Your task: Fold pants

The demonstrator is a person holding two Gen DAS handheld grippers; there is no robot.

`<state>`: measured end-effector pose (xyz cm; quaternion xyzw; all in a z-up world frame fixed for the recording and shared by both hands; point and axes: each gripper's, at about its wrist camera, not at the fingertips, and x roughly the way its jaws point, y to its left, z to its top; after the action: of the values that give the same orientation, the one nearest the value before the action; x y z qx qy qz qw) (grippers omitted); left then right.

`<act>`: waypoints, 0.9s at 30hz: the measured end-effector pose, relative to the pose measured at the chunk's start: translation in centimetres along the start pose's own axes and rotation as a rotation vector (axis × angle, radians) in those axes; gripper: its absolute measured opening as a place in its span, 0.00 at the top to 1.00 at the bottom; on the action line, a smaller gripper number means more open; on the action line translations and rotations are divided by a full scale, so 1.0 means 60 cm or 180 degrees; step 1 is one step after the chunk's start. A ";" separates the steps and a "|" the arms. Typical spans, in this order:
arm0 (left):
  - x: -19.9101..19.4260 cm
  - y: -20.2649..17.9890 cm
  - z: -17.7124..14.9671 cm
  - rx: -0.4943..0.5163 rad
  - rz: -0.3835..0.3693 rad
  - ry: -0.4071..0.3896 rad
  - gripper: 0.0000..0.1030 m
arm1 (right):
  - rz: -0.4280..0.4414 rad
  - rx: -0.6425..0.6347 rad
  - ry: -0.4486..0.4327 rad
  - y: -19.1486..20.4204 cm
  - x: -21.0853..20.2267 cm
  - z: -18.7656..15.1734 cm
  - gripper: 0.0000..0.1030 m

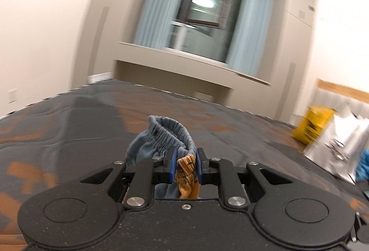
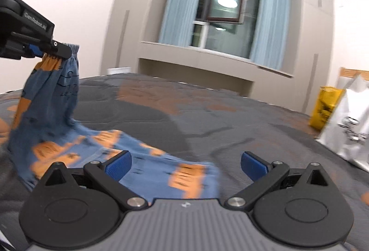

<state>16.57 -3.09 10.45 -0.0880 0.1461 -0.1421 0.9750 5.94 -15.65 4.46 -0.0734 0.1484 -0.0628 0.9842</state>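
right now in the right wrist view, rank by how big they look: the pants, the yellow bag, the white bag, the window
1. pants, largest, though they lie nearest the camera
2. window, far off, so truly bigger than it looks
3. white bag, cut by the frame edge
4. yellow bag, smallest, partly hidden behind the white bag

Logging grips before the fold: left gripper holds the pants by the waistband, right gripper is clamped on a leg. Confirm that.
Not quite. The left gripper does hold the pants by the waistband, but the right gripper is open, holding nothing, as the right wrist view shows.
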 end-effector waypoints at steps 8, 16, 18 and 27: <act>0.046 -0.138 -0.064 0.0487 -0.0604 0.0432 0.82 | -0.0664 0.0257 0.0191 -0.127 -0.018 -0.047 0.00; 0.071 -0.194 -0.145 0.0726 -0.0915 0.0849 0.82 | -0.0818 0.0512 0.0325 -0.185 -0.024 -0.083 0.00; 0.074 -0.195 -0.158 0.0702 -0.0978 0.0930 0.82 | -0.0814 0.0559 0.0352 -0.194 -0.022 -0.088 0.00; 0.087 -0.186 -0.200 0.0493 -0.1169 0.1222 0.45 | -0.0841 0.0623 0.0461 -0.199 -0.014 -0.097 0.00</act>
<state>14.82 -16.77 0.18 -0.0096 0.2985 -0.3413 0.8913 2.16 -28.00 1.13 0.0087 0.2012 -0.2108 0.9566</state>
